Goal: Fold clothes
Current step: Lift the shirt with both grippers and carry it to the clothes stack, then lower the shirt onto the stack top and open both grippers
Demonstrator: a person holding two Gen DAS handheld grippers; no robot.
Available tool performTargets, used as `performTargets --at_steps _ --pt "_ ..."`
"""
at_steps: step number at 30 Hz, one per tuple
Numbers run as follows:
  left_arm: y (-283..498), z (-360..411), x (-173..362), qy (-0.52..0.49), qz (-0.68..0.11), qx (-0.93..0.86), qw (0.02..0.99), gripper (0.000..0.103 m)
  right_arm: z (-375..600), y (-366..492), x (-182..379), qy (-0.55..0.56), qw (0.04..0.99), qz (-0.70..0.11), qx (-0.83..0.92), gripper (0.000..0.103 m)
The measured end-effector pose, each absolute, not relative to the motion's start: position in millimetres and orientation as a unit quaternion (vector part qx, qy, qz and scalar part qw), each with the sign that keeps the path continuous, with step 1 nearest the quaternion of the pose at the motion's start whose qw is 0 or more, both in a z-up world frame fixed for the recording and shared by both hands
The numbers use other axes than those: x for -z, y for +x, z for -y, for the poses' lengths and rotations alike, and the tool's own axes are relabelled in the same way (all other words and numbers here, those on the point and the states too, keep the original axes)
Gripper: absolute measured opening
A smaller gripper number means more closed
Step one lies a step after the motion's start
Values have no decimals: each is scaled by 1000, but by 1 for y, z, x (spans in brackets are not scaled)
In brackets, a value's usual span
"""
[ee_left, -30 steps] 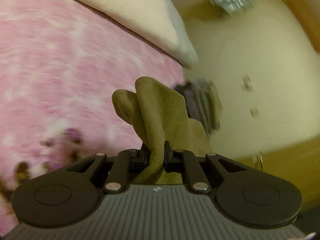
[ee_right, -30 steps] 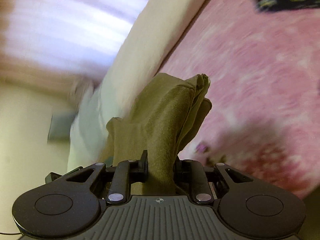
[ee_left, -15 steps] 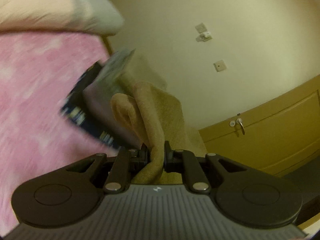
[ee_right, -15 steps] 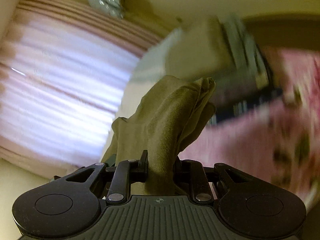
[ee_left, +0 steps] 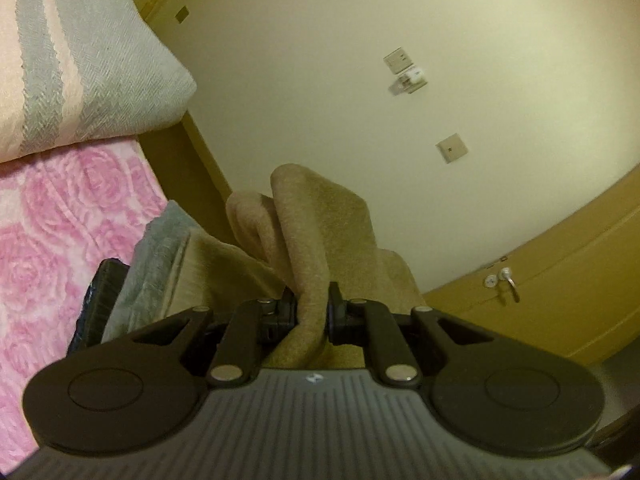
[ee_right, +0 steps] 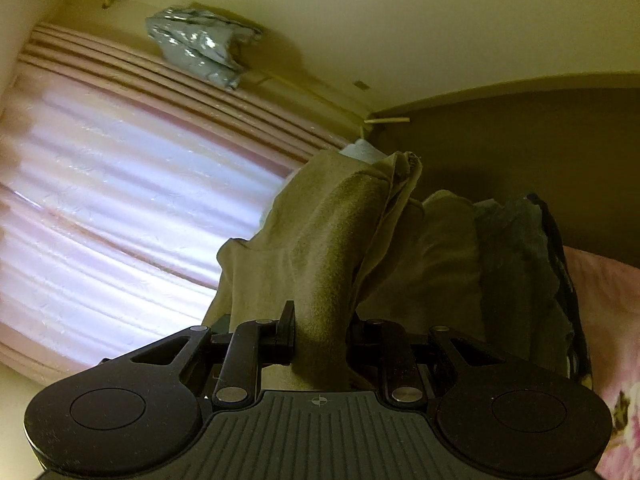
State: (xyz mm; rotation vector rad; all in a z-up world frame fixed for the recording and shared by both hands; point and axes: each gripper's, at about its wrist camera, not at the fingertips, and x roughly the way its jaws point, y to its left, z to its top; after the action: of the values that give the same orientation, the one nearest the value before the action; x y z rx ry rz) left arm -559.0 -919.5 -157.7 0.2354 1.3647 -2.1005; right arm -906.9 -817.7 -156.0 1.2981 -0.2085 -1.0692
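Left gripper [ee_left: 313,312]: jaws nearly closed, pinching a bunched fold of the tan garment [ee_left: 320,232], which stands up in a loop above the fingers. Right gripper [ee_right: 320,332]: jaws a bit wider apart but also clamped on a thick wad of the same tan cloth [ee_right: 328,248]; the fabric rises past the tips & flops over w/ a seamed edge at the top.

Just beyond the left gripper, a stack of folded clothes [ee_left: 160,264] sits at the bed's edge: tan piece nearest the gripper, grey-blue one beside it, dark one at the far side. The held garment hangs over/next to that stack; can't tell if it touches. In the right view the stack [ee_right: 516,264] shows to the right of the held cloth.

Under the stack, a pink rose-pattern bedspread [ee_left: 60,240]. Striped grey & peach pillow [ee_left: 72,60] up top left. Cream wall w/ outlets [ee_left: 404,68]; pink curtains [ee_right: 120,200] on the right gripper's side.
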Motion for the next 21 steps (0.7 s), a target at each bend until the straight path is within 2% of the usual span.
performTargets --at_steps 7,10,11,12,14,17,21 --pt "-560 946 196 107 -527 784 312 10 837 -923 196 597 645 89 468 20" --pt "-561 954 211 123 -514 788 316 14 841 -921 211 594 638 79 484 21" --pt "-561 956 215 129 -510 787 321 18 841 -919 215 592 633 71 494 25" --pt "-559 956 220 137 -507 783 333 20 838 -917 216 590 620 57 515 42" --pt "-552 955 225 135 -510 776 346 24 832 -916 216 577 595 39 559 67" --pt "-534 954 216 117 -512 762 379 25 821 -916 199 530 584 26 614 67" --pt "-536 949 175 131 -450 776 423 24 811 -904 165 436 596 -1 674 67"
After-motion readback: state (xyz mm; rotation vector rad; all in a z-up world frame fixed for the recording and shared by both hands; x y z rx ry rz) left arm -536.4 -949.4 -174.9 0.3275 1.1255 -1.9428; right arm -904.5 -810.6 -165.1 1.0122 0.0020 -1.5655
